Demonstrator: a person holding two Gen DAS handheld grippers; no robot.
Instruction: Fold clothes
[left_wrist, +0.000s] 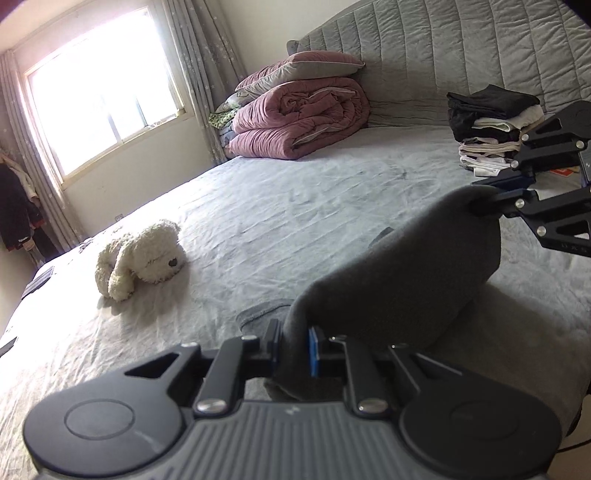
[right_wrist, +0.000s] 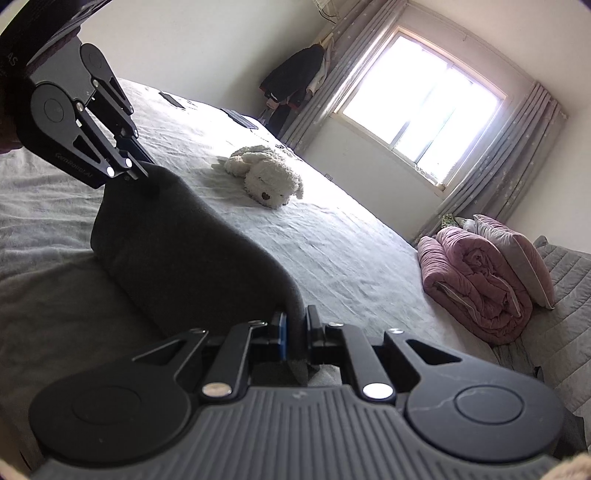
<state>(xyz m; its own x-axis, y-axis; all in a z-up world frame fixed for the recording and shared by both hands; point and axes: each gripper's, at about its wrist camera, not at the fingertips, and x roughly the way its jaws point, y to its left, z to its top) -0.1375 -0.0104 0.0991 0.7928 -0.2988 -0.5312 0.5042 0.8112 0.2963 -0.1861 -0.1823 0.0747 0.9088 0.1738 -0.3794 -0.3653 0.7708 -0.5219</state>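
Location: a home bedroom. The bed (left_wrist: 258, 206) with pale grey sheet fills most of both views. Against its quilted grey headboard (left_wrist: 461, 55) lie a folded pink duvet (left_wrist: 299, 122) and pillow (left_wrist: 306, 70). A plush dog (left_wrist: 144, 258) rests on the bed. Beyond the bed: curtained window (left_wrist: 107, 107), hanging coats (right_wrist: 295, 81).

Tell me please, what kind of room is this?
Most likely a home bedroom: a wide bed with a padded grey headboard, a rolled pink quilt under a pillow, and a curtained window.

Two tools (left_wrist: 295, 343) (right_wrist: 295, 328), one grey garment (left_wrist: 406, 277), one plush dog (left_wrist: 147, 254), one pillow (left_wrist: 306, 70).
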